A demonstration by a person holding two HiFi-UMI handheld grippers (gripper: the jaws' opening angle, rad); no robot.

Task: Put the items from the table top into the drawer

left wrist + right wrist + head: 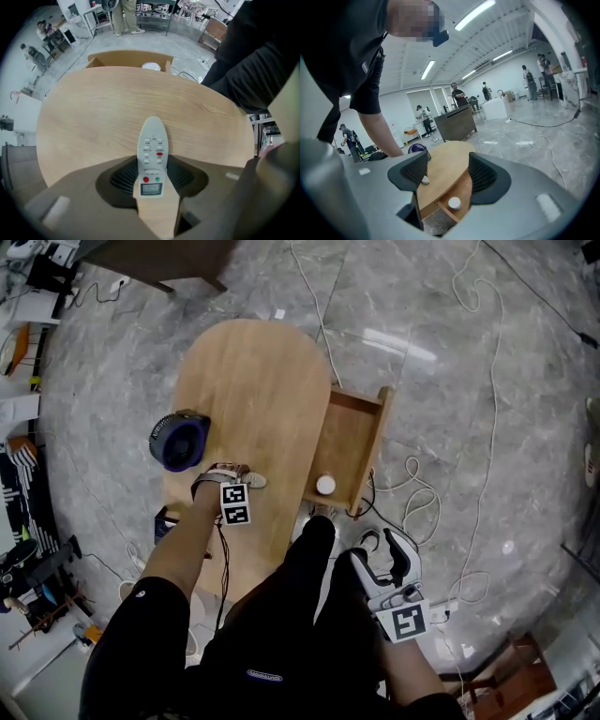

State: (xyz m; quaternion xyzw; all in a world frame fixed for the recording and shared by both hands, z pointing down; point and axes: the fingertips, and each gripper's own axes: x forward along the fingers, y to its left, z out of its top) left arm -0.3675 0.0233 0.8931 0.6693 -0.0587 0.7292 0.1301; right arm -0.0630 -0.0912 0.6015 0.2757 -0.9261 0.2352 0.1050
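Observation:
A grey-white remote control with red and green buttons sits between the jaws of my left gripper, which is shut on its lower end. In the head view this gripper is over the near part of the wooden table, with the remote's tip pointing right. The open wooden drawer juts from the table's right side and holds a white round item. My right gripper hangs open and empty off the table, beside the person's legs.
A small dark blue fan stands at the table's left edge. Cables trail over the marble floor right of the drawer. In the right gripper view, the drawer's white item and the fan show beyond the open jaws.

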